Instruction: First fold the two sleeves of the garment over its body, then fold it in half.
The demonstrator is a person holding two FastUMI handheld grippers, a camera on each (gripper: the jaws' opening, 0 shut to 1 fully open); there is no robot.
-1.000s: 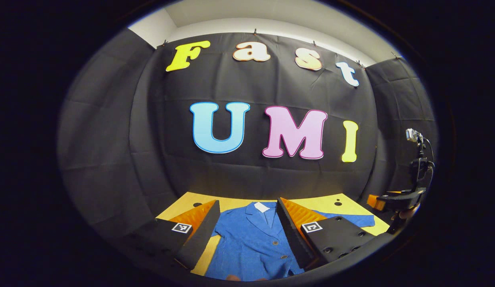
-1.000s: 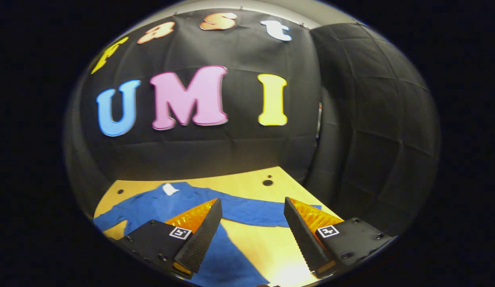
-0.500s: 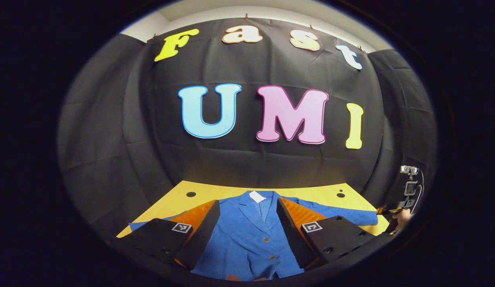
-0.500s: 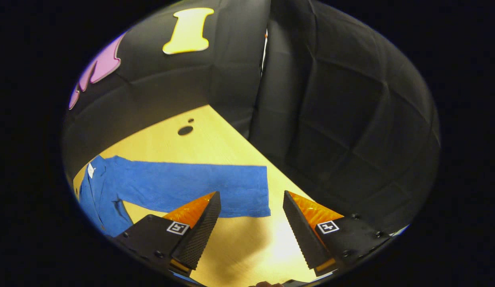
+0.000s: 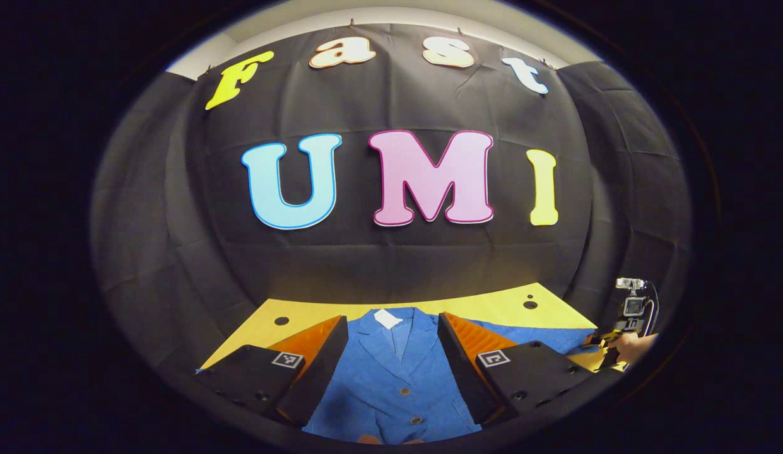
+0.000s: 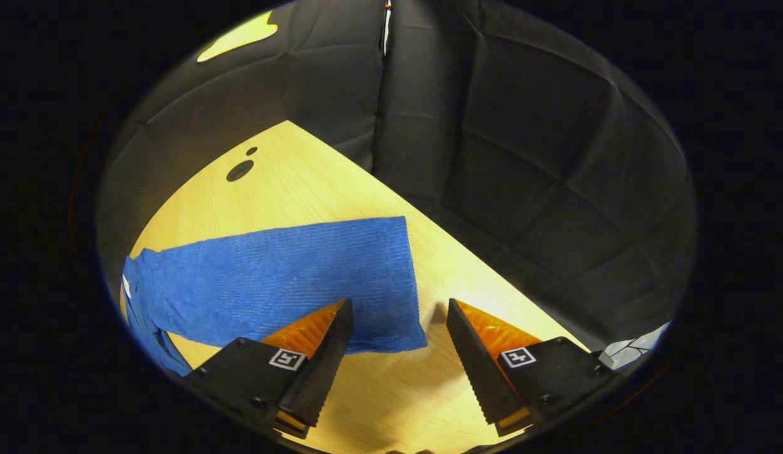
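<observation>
Left gripper [image 5: 391,328]: its two fingers stand wide apart and hold nothing, raised over the front of the blue garment [image 5: 391,384], which lies flat and face up on the yellow wooden worktop [image 5: 303,312]. Between the fingers show the collar, a small white neck label [image 5: 388,318] whose writing is too small to read, and two buttons [image 5: 404,391] down the placket. Each finger carries one square black-and-white marker on its black housing. Two round holes mark the worktop's far corners, one on either side. At the right edge of the left gripper view a hand [image 5: 631,347] holds the other gripper near the sleeve's end, with a small camera mounted on top. Right gripper [image 6: 394,315]: its fingers are likewise spread wide and grip nothing, set low over the worktop [image 6: 315,189] at the cuff end of the right sleeve [image 6: 284,277]. The left finger overlaps the sleeve's near edge in the right gripper view; the right finger lies just beyond the cuff over bare wood. Whether either finger touches the cloth cannot be told. The sleeve stretches straight out from the body, unfolded. Black quilted cloth walls the worktop beyond.
</observation>
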